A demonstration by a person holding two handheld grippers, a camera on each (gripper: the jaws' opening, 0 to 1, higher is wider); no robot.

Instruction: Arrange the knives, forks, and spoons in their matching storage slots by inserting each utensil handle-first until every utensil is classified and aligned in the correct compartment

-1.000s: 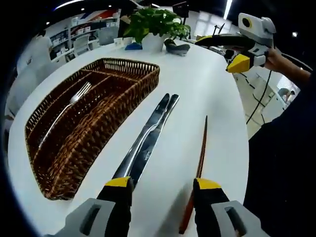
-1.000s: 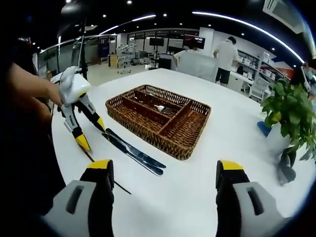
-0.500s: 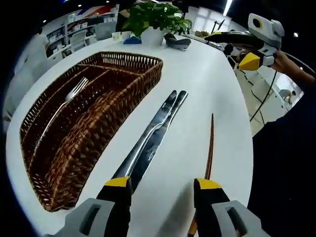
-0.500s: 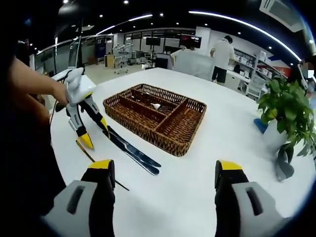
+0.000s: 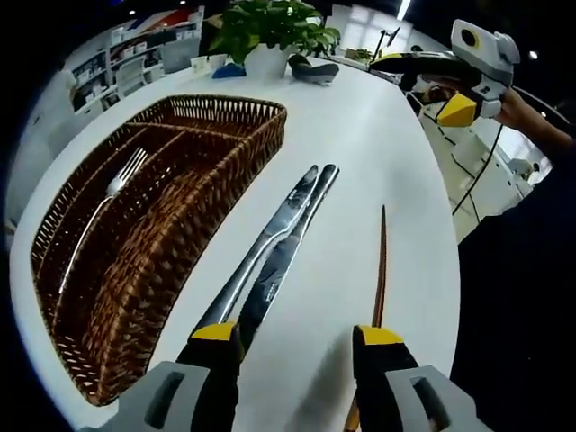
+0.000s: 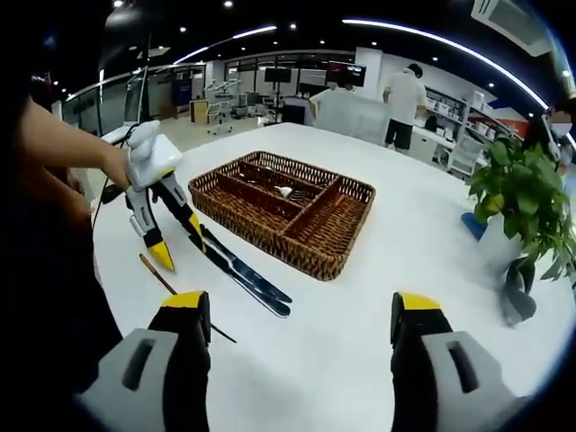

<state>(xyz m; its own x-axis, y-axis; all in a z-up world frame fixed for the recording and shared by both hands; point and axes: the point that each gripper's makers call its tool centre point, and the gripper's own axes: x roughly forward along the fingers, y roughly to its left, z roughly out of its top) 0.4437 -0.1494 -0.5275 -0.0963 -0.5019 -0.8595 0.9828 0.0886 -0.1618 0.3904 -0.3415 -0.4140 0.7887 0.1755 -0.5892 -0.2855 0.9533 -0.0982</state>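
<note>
Lowered left gripper (image 5: 292, 337) toward knives (image 5: 270, 252) | both grippers' jaws wide apart, empty

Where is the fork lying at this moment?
In the left gripper view, the fork lies inside the wicker basket, in a long compartment, left of the two knives on the table.

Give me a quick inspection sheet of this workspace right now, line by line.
Surface: white table.
Job's things: wicker tray holding one fork; two knives side by side on the table beside the tray; a thin brown stick lies nearby.
Clutter: potted plant.
Grippers: left gripper open, low over the knives' handles; right gripper open, holding nothing.
Cables: black cable hanging below the right gripper.
Surroundings: office, people standing beyond.
</note>
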